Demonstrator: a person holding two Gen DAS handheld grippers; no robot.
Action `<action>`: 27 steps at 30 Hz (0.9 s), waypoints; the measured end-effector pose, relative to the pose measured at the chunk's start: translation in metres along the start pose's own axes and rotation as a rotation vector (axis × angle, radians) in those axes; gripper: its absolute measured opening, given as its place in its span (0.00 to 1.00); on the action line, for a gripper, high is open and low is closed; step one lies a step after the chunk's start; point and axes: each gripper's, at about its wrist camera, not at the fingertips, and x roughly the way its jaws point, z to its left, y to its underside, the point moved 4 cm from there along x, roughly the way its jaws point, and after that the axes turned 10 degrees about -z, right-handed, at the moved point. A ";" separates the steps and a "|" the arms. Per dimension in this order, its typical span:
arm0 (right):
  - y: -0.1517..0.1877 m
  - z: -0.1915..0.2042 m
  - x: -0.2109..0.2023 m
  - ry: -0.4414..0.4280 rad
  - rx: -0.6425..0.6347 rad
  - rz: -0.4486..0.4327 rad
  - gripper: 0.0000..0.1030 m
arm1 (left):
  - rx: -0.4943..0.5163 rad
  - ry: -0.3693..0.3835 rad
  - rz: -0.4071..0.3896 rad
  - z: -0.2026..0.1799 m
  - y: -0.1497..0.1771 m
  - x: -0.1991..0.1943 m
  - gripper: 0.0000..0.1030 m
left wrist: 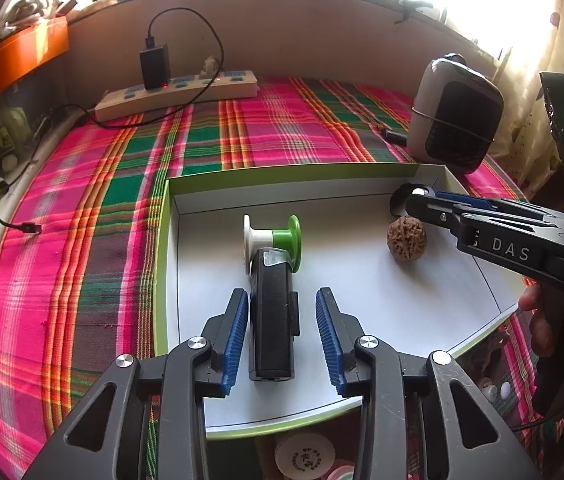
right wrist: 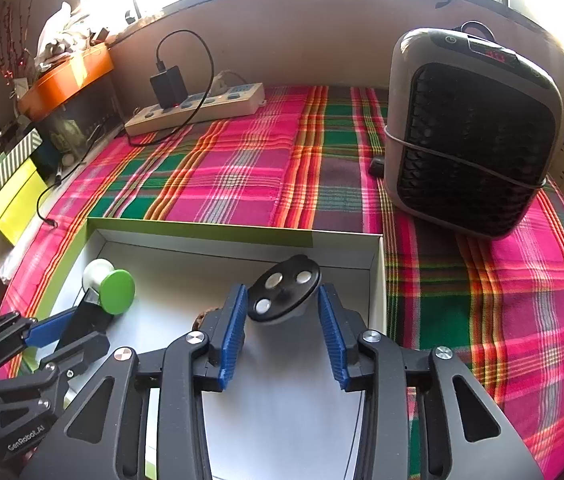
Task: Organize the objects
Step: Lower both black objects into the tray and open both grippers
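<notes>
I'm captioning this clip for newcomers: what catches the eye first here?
The bright pink-and-green plaid cloth dominates. On it sits a shallow white tray holding a green-and-white spool, a walnut and a black device between the left gripper fingers. A grey fan heater stands at back right.

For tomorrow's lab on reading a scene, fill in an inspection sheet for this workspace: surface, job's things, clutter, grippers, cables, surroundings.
Surface: plaid cloth, with a shallow white tray on it.
Job's things: in the tray, black device lying against a green-and-white spool; walnut; black disc with three silver studs.
Clutter: small round items off the tray's near edge, unclear.
Grippers: left gripper open, device between its fingers, a gap on one side; right gripper open around the disc.
Cables: charger cord looping from the power strip; loose cable end on the cloth.
Surroundings: fan heater, orange box, bright window.
</notes>
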 end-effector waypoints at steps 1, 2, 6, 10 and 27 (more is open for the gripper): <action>0.000 0.000 -0.001 0.001 0.000 -0.002 0.38 | 0.006 -0.002 -0.005 -0.001 0.000 -0.002 0.32; 0.000 0.000 -0.002 0.002 0.000 -0.005 0.38 | 0.008 -0.003 -0.007 -0.002 -0.001 -0.003 0.33; -0.001 0.001 -0.010 0.003 0.004 -0.023 0.39 | 0.008 -0.001 -0.020 -0.004 -0.002 -0.011 0.33; -0.002 0.003 -0.019 0.004 0.000 -0.040 0.42 | 0.010 -0.006 -0.035 -0.005 -0.002 -0.020 0.34; 0.006 0.013 -0.061 -0.002 0.001 -0.103 0.46 | -0.019 -0.016 -0.096 0.000 0.007 -0.066 0.36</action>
